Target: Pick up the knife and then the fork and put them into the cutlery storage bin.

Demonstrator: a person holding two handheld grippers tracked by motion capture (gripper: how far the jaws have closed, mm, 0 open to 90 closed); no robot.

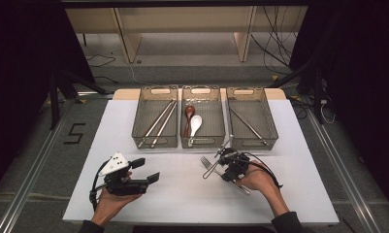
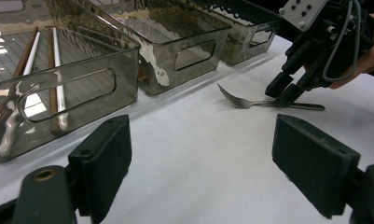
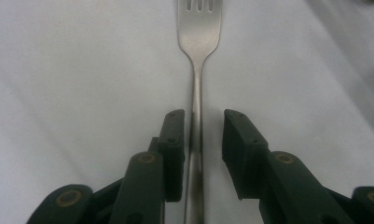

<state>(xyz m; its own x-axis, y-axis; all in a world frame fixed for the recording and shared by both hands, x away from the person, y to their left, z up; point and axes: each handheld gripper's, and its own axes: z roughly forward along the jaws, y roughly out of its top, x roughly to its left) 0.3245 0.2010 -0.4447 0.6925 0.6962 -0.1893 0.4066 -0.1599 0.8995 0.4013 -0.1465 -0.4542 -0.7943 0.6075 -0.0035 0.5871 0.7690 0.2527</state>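
On the white table [image 1: 182, 194], along its far edge, 3 smoky plastic bins stand side by side; the left bin [image 1: 154, 141] holds 2 pairs of chopsticks [image 1: 158, 124], the middle bin [image 1: 202, 141] holds 2 spoons, 1 brown [image 1: 188, 114] and 1 white [image 1: 196, 124], and the right bin [image 1: 252, 138] holds 1 long thin utensil [image 1: 248, 125] lying slantwise; beyond the table a pale wooden shelf [image 1: 182, 29] and loose cables lie on the floor. 1 metal fork [image 3: 198, 56] lies flat on the table just in front of the middle and right bins, tines pointing away from the right hand; nothing lies across it. Right gripper [image 3: 201, 123]: lowered over the fork handle, jaws partly closed with one on either side of the handle; the left jaw sits close against the handle, the right jaw stands apart from it, so the fork is not yet clamped. Left gripper [image 2: 201, 154]: held above bare table near the front left, well apart from the fork, jaws wide apart with nothing between them. Count: 3 bins, 2 spoons, 1 fork, 2 grippers.
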